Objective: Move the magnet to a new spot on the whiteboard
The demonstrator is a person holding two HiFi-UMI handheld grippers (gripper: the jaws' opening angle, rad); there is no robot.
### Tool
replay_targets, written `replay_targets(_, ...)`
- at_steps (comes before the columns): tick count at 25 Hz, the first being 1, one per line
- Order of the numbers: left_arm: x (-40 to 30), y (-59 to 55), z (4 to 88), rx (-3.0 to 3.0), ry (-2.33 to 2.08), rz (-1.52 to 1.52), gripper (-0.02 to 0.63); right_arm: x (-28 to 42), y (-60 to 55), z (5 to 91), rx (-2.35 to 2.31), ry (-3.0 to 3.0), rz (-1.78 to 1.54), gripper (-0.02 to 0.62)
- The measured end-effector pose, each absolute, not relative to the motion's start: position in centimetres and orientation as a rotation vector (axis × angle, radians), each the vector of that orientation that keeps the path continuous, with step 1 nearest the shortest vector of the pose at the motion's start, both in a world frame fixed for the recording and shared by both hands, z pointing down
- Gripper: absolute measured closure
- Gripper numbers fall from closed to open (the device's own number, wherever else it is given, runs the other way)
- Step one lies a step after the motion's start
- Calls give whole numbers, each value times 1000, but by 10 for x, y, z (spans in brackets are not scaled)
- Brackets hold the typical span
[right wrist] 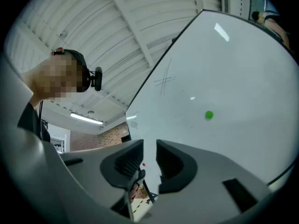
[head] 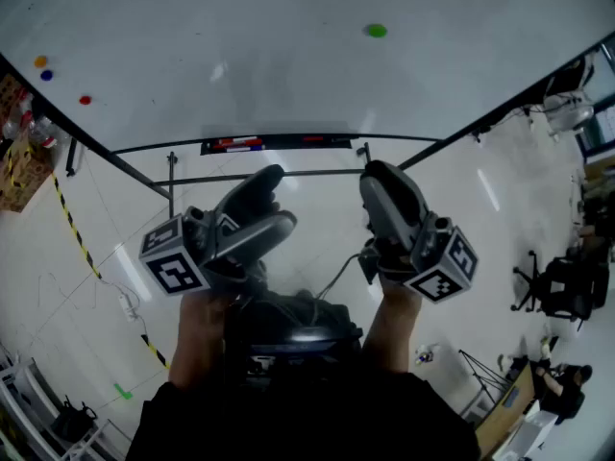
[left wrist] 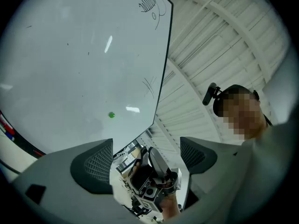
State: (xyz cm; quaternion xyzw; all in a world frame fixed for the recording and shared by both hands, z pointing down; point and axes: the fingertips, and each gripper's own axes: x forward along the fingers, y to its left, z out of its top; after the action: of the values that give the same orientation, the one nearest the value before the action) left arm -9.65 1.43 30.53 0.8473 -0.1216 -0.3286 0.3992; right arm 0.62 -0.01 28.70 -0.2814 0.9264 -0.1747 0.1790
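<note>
Your right gripper (right wrist: 149,149) has its two jaws close together, with only a thin gap between them, and nothing is in that gap. Your left gripper (left wrist: 146,147) has its jaws spread wide, and they are empty too. Both grippers are down low, below the bottom edge of the whiteboard (head: 240,56). The green magnet (head: 376,31) is stuck on the board, up and ahead of you, well apart from both grippers. From the head view it sits almost straight above the right gripper, so that one looks like the nearer one to use. In the right gripper view the magnet is up and to the right of the jaws, not in line with them, so I think you need to lift and turn that gripper toward it, and likely open the jaws a bit more. The magnet is a small round dot, so it has no long side to line up with. The board is white and shiny, with lights shining back off it. A tray (head: 279,143) with markers runs along its bottom edge. Far to the left are an orange magnet (head: 40,61), a blue magnet (head: 46,75) and a red magnet (head: 85,100). Below is a pale shiny floor (head: 86,286) with striped tape (head: 75,229), and a chair (head: 562,291) stands off to the right.
</note>
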Motion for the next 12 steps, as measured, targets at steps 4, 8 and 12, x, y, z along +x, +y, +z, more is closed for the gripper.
replay_targets(4, -118, -1, 314, 2133, -298, -821, 164, -12, -17, 294, -844, 2621, -503, 506)
replay_targets(8, -142, -15, 325, 2121, -290, -826, 164, -35, -29, 305, -897, 2639, -511, 508)
replay_targets(12, -148, -23, 335, 2102, -265, -825, 164, -40, -38, 315, -979, 2649, -511, 506)
